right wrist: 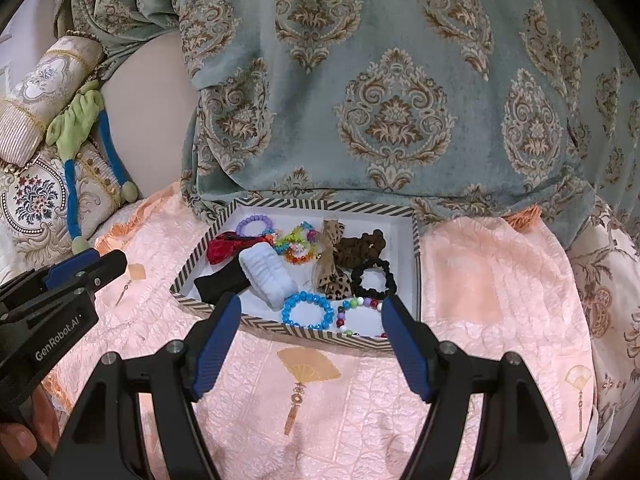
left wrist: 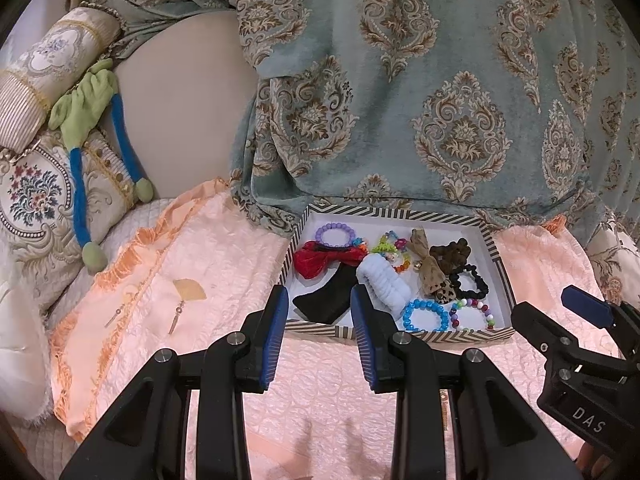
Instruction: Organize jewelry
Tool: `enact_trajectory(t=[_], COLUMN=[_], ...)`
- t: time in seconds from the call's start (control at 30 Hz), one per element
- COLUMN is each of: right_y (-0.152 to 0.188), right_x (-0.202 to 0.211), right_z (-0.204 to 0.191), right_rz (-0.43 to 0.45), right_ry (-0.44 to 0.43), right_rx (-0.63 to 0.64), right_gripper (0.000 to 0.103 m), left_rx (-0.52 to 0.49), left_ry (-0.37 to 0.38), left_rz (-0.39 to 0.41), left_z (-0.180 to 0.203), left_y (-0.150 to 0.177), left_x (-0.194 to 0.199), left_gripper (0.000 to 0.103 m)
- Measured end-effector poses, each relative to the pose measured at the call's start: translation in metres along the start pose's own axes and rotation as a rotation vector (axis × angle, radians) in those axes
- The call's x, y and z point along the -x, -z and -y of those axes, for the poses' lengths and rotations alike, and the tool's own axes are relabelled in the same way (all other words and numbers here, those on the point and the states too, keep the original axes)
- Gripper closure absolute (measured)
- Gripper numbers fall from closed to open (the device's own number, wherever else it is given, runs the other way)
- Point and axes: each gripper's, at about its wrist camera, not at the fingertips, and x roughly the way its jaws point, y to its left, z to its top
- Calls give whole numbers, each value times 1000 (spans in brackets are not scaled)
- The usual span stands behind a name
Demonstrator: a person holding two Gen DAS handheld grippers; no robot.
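A shallow box with a striped rim point(left wrist: 460, 335) point(right wrist: 280, 328) lies on the pink quilt and holds hair ties and bead bracelets. Among them are a blue bead bracelet point(left wrist: 426, 315) point(right wrist: 307, 311), a white scrunchie point(left wrist: 384, 280) point(right wrist: 266, 276), a red scrunchie point(left wrist: 324, 260), a black scrunchie point(right wrist: 374, 280) and a purple bracelet point(left wrist: 335, 234). My left gripper point(left wrist: 319, 292) hovers at the box's near left edge, open a little, with nothing between its fingers. My right gripper point(right wrist: 311, 300) stands open wide at the near edge, empty, above the blue bracelet.
A teal patterned drape point(left wrist: 400, 100) hangs right behind the box. Embroidered cushions point(left wrist: 36, 196) and a green and blue plush toy point(left wrist: 86, 120) lie at the far left. The pink quilt point(right wrist: 480, 280) spreads around the box on all near sides.
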Motion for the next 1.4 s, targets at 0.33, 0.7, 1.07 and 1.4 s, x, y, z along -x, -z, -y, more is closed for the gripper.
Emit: enact_trajectory(t=[0.33,0.7,1.07,1.4], right_y=[-3,-4,-4,-3], right_x=[-3,-6,-7,-9], right_z=[0,-3,-2,-1], right_rz=[-9,-17,-22,-31], right_ry=[0,-2,-4,-8], right_rx=[4,14,13,17], right_gripper=[27,27,27,27], left_rx=[1,2,3,4], left_ry=[0,-5,-4,-3], left_rz=[-1,-2,-6,-5], left_z=[0,-3,-3,-3], left_y=[-1,-1,-1,-1], left_x=[-3,-4,-6,-7], left_gripper=[87,87,87,87])
